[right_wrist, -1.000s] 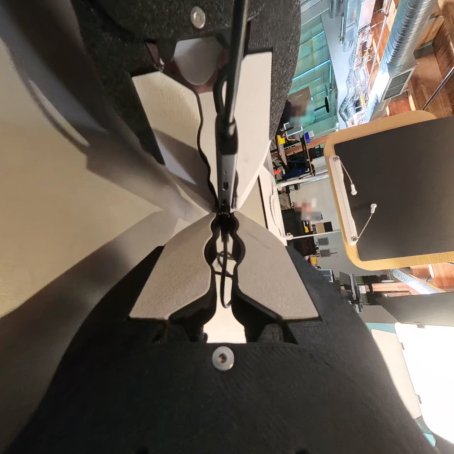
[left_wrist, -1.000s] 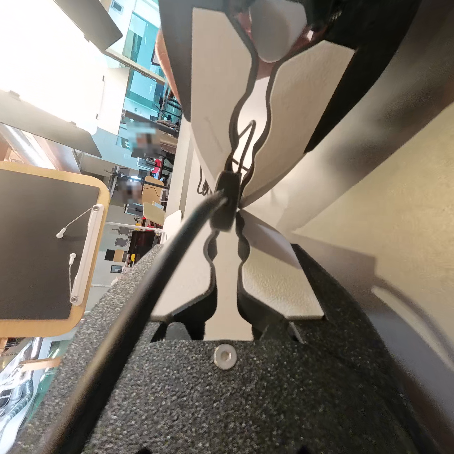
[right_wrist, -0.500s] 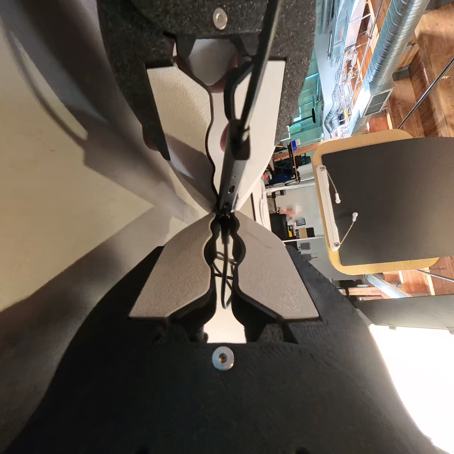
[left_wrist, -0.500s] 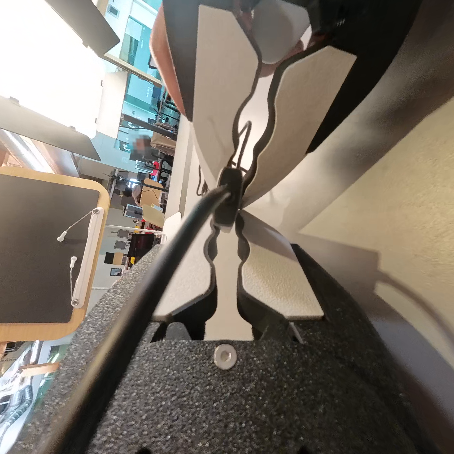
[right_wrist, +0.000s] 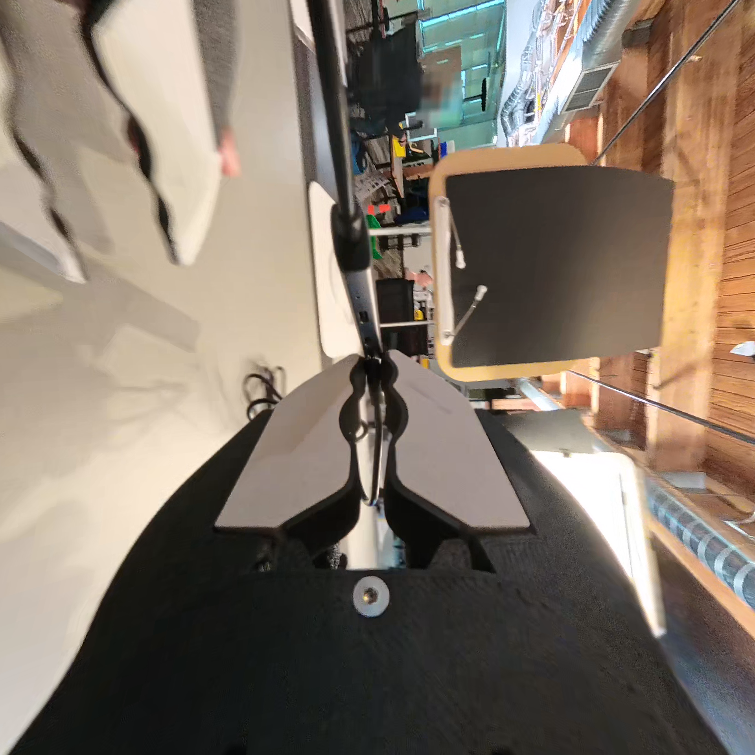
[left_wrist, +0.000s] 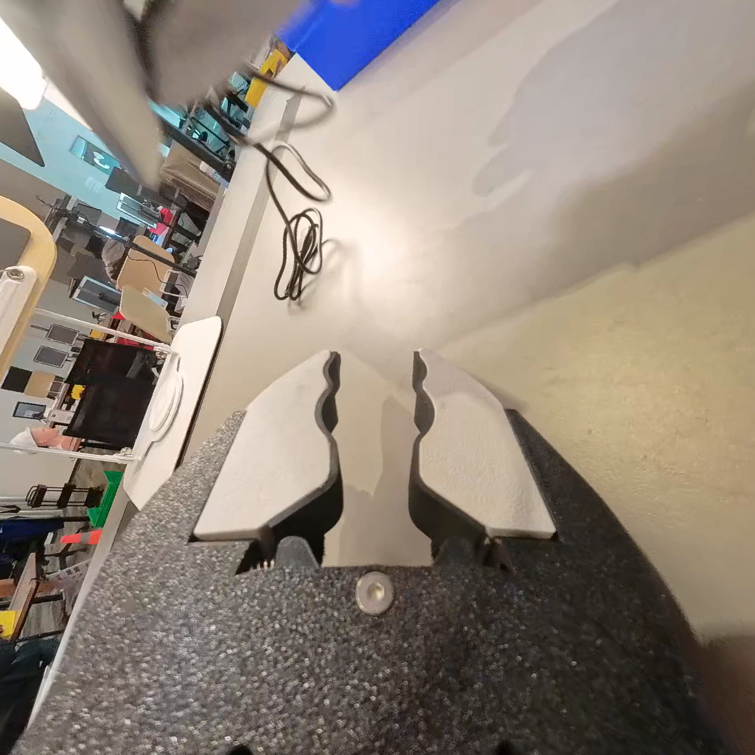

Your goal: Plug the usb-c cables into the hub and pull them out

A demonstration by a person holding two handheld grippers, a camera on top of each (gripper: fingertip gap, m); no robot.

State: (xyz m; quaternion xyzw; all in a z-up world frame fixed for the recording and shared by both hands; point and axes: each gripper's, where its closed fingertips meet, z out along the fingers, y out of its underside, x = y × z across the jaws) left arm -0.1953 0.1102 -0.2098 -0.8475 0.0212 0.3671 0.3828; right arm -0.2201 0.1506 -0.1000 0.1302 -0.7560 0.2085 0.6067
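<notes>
In the left wrist view my left gripper is open and empty above the pale table. A thin black usb-c cable lies coiled on the table ahead of it. In the right wrist view my right gripper is shut on the cable's plug, and the thin cable loops back between its fingers. The slim grey hub stands straight out from the plug, and its thick black lead runs on past the frame's top edge. The left gripper shows blurred at the upper left, apart from the hub.
A white pad lies near the table's edge and also shows in the right wrist view. A blue object sits at the far side. A wood-rimmed black board stands beyond the table, with office furniture behind it.
My left gripper has let go of the hub, opened and pulled away from it. My right gripper still holds the plug, with the hub now hanging on it alone.
</notes>
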